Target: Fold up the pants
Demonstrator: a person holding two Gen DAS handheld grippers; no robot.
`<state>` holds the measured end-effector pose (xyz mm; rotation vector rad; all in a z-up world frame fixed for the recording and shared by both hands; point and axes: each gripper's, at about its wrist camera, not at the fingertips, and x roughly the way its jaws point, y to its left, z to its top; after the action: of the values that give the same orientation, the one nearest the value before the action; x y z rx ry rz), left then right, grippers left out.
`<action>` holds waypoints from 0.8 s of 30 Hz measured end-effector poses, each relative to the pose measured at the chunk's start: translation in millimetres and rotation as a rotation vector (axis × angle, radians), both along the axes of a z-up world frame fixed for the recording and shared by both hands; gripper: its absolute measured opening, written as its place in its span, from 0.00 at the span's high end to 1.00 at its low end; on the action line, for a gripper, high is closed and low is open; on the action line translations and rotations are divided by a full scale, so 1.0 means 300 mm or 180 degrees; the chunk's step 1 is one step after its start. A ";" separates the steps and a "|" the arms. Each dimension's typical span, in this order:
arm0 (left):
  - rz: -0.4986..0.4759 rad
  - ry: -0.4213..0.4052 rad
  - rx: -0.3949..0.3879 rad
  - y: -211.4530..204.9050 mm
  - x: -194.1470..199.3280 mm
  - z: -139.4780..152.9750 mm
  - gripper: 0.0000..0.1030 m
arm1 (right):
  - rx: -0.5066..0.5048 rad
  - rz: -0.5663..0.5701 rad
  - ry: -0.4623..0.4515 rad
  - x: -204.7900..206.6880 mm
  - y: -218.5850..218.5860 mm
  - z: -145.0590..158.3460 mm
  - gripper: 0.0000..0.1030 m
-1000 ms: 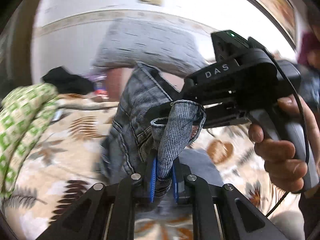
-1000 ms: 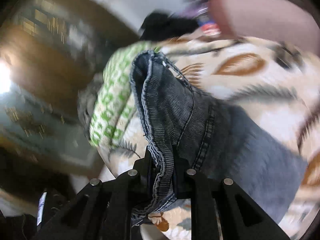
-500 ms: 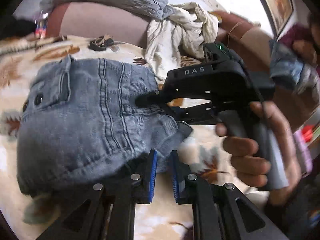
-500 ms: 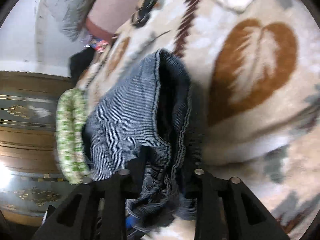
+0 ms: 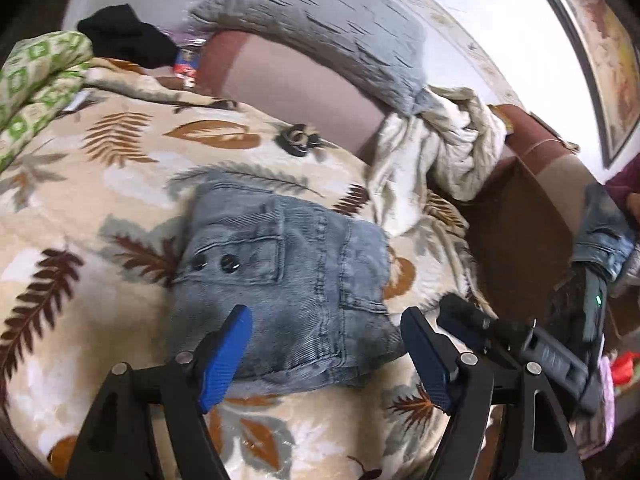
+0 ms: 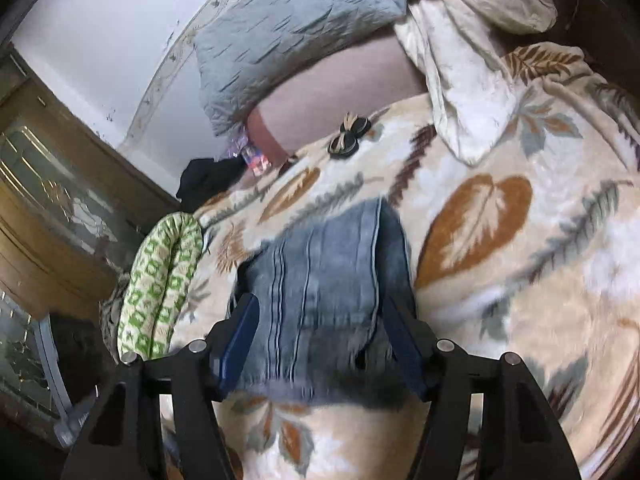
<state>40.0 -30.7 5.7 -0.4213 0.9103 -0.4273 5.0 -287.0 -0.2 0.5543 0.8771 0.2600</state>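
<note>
The grey-blue denim pants (image 5: 288,276) lie folded in a compact bundle on the leaf-patterned blanket (image 5: 80,184), pocket with two dark buttons facing up. My left gripper (image 5: 326,320) is open, its blue pads spread just above the bundle's near edge, holding nothing. In the right wrist view the same pants (image 6: 320,280) lie flat on the blanket (image 6: 520,280); my right gripper (image 6: 320,316) is open and empty, its fingers straddling the near edge. The right gripper's black body also shows at the lower right of the left wrist view (image 5: 532,344).
A green-and-white patterned cloth (image 5: 36,80) lies at the left, a cream bundle (image 5: 440,152) and a grey quilted pillow (image 5: 332,28) at the back. A small dark hair tie (image 5: 298,140) lies on the blanket. A wooden cabinet (image 6: 48,208) stands left.
Both grippers held the pants in the air, laid them on the blanket folded, then opened and let go. Both have pulled back a little.
</note>
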 end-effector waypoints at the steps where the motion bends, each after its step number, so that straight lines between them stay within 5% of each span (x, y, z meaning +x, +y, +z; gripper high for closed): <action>1: 0.0029 0.0004 0.0027 -0.004 -0.006 -0.008 0.23 | -0.0039 0.0004 0.0023 -0.007 0.029 -0.007 0.36; 12: 0.0339 0.0221 -0.0096 0.031 -0.062 -0.020 0.23 | 0.0030 -0.0073 -0.0004 -0.111 0.084 -0.028 0.36; 24: 0.0310 0.0259 -0.0084 0.028 -0.060 -0.043 0.23 | -0.0109 0.0021 -0.0072 -0.107 0.136 -0.016 0.36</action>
<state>22.0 -22.3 -7.1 -0.5081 0.9596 -0.3353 -27.1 -246.1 -5.0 0.5159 0.8602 0.2565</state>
